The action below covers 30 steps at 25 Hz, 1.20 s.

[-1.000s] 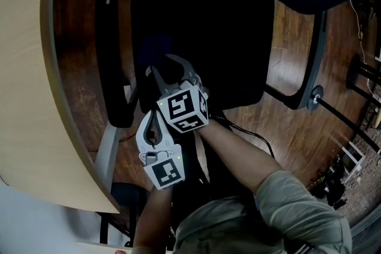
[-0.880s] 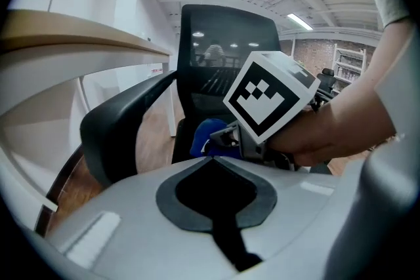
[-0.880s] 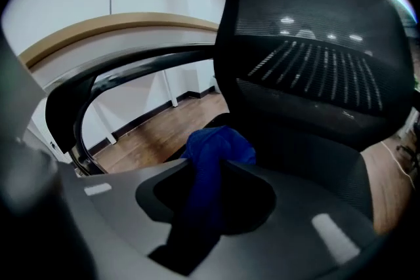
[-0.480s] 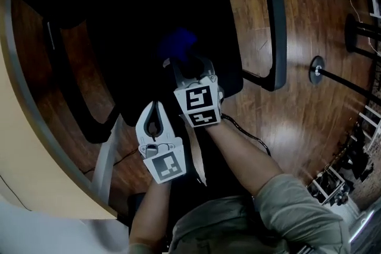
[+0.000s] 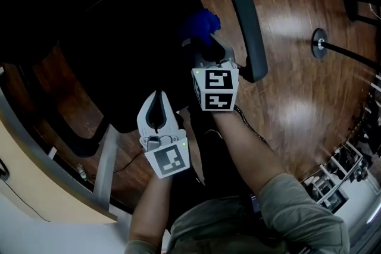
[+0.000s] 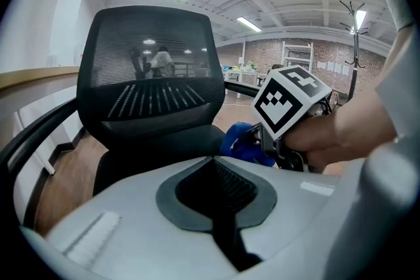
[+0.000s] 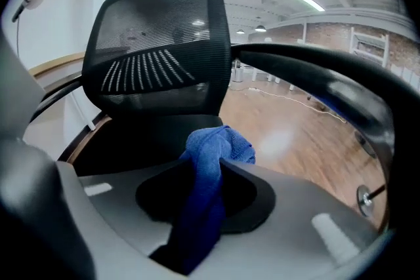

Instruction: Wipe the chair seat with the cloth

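Wooden floor (image 5: 297,86) rings the chair seat (image 5: 131,68) in the head view, where the right claw (image 5: 204,47) grips the cloth (image 5: 201,24) near the seat's right side, apparently mid-wipe. The left gripper view shows the left claw (image 6: 213,162) closed and empty. In the right gripper view the cloth sits pinched between the jaws, and the next stroke likely needs it pressed across the seat.

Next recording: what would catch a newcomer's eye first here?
The bright blue cloth, pinched in the right gripper, stands out against the black chair seat, close to the chair's armrest. The left gripper sits nearer the person, jaws together with nothing between them. In both gripper views the chair's mesh backrest looms ahead.
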### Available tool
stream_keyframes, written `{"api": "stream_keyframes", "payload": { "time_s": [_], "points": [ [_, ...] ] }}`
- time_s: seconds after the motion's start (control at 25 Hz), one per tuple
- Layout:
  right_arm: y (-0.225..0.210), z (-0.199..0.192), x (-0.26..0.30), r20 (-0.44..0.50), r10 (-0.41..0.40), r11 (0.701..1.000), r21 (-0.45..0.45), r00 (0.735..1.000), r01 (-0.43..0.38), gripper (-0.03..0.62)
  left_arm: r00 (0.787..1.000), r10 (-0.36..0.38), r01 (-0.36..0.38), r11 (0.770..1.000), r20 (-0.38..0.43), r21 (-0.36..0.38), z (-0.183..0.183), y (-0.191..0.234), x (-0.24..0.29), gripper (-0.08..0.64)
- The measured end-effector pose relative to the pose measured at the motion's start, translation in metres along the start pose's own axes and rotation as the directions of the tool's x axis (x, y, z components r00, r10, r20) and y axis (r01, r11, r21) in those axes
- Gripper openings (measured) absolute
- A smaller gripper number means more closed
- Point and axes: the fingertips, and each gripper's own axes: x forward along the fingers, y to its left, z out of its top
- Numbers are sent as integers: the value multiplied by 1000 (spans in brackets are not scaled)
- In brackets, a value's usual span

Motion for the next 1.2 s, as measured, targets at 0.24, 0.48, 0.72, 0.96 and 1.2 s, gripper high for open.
{"api": "stream_keyframes", "payload": {
  "time_s": [0.24, 0.48, 0.72, 0.96, 1.2],
  "points": [
    [-33, -21, 3, -30, -64, 994, 92, 998, 66, 97, 1000, -16, 16, 1000, -24, -9, -5, -20, 24, 5],
    [-41, -47, 9, -71, -72, 988, 129, 995, 81, 97, 999, -18, 18, 1000, -30, -21, -11, -30, 43, 5],
    [-43, -50, 12, -80, -70, 990, 117, 994, 79, 97, 1000, -16, 16, 1000, -26, -1, -15, -27, 47, 5],
    [-28, -33, 1, -66, -69, 996, 53, 995, 73, 95, 998, 54, -55, 996, -17, -68, -15, 7, 23, 5],
    [65, -8, -14, -9, 98, 994, -56, 995, -98, 97, 989, 146, -145, 986, 1, -84, -28, 60, -20, 5]
  ]
}}
